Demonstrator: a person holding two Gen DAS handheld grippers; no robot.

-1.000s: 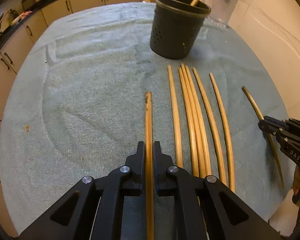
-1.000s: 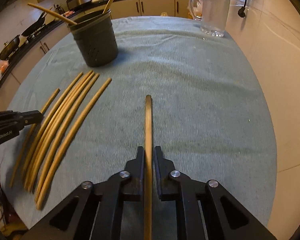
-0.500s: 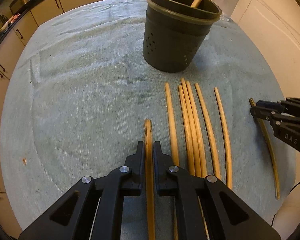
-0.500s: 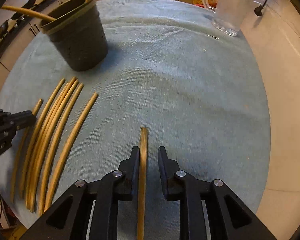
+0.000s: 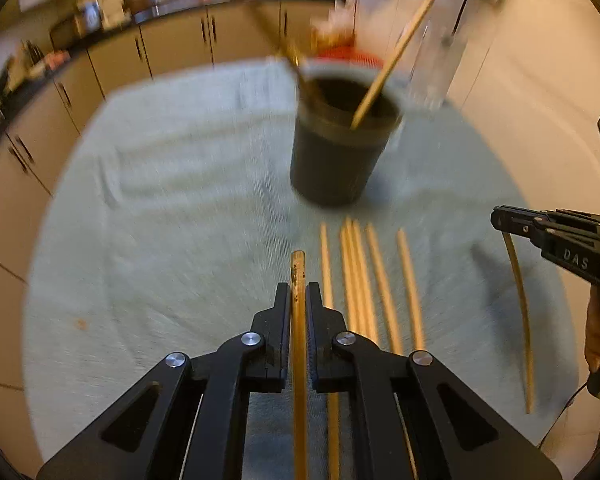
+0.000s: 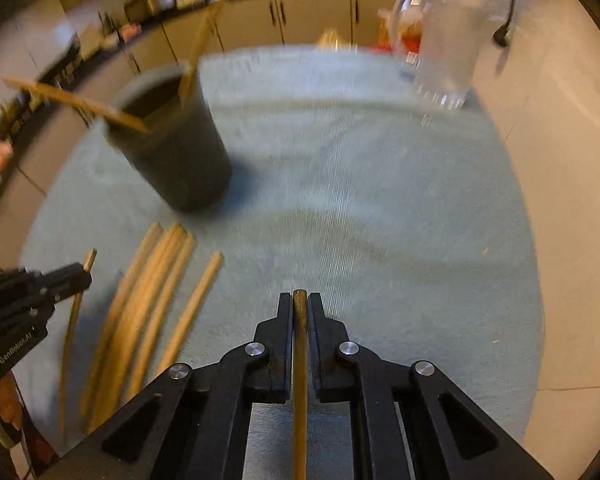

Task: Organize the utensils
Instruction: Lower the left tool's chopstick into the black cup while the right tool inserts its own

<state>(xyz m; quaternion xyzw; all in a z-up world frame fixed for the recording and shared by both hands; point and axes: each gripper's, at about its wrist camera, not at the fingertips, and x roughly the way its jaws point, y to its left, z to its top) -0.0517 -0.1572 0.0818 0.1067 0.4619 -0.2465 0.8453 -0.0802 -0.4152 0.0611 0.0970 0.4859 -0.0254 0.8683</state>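
- The left claw (image 5: 299, 300) is clenched on a thin light-wood chopstick (image 5: 298, 276), which runs straight down the gap between its fingers; only a short tip juts forward, so most of the stick lies back toward the handle.
- The right claw (image 6: 299, 312) grips a second wooden chopstick (image 6: 299, 344) the same way, its tip almost level with the fingertips.
- Holding each stick lengthwise along the fingers probably serves to aim it end-first into the dark grey round plastic utensil holder (image 5: 336, 152).
- That holder stands upright on the pale green towel-covered bench (image 5: 172, 208), ahead of the left claw and slightly right, well apart from it; from the right wrist view it sits ahead and to the left.
- Two chopsticks already lean against its rim, so part of the sorting appears done.
- A row of five loose wooden chopsticks (image 5: 364, 272) lies flat on the towel between holder and claws, roughly parallel, just beside the left claw's right finger.
- Both views are smeared, so fine detail is unclear.
- A clear glass pitcher (image 6: 452, 40) stands behind, near the wall, apart from the work.
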